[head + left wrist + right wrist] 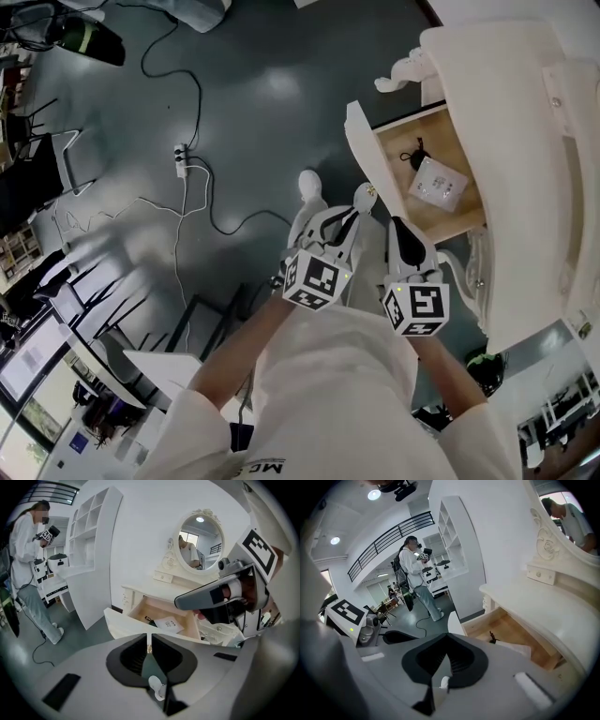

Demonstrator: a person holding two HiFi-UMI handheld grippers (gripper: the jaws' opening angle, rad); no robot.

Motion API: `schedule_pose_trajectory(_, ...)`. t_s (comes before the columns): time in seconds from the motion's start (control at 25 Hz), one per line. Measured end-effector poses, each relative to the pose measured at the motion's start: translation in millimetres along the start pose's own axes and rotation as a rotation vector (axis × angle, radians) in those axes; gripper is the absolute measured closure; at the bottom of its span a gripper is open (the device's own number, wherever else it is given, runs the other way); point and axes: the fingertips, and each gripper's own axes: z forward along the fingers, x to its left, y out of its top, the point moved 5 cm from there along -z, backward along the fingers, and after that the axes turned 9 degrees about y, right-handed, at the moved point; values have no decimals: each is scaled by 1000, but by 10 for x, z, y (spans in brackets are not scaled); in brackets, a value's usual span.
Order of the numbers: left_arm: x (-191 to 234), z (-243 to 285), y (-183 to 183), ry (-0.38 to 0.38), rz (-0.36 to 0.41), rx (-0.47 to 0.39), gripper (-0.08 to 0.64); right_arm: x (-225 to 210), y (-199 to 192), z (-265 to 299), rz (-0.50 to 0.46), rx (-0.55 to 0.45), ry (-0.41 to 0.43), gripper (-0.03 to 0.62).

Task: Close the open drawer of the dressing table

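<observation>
The white dressing table (525, 141) stands at the right of the head view, its drawer (461, 217) pulled out and its white drawer front (367, 155) facing me. A white packet (437, 184) and a small black item (415, 155) lie inside the drawer. My left gripper (364, 195) is shut and empty, its tips close to the near end of the drawer front. Beside it, my right gripper (397, 225) also looks shut and holds nothing, just short of the drawer's near corner. In the left gripper view the shut left gripper (149, 643) points at the drawer front (124, 623).
An oval mirror (199, 538) tops the table. A white shelf unit (91, 550) stands left of it. A person in white (26, 555) stands further left holding a device. Cables and a power strip (180, 161) lie on the dark floor, with chairs (103, 281) at the left.
</observation>
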Motion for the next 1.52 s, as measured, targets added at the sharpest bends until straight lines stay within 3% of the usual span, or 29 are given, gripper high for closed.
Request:
schedule_pose_trajectory(0.28, -44, 193, -53, -38, 8, 34, 482, -79, -98, 54, 8, 4, -17, 591)
schedule_pose_trajectory(0.56, -76, 454, -251, -71, 64, 98, 426, -176, -209, 127, -9, 32, -35, 591)
schedule_pose_trajectory(0.92, -131, 851, -468, -85, 123, 150, 425, -238, -287, 162, 11, 31, -51, 591)
schedule_pose_trajectory(1.52, -168, 1147, -608, -83, 134, 194, 426, -341, -414, 229, 19, 44, -78, 591)
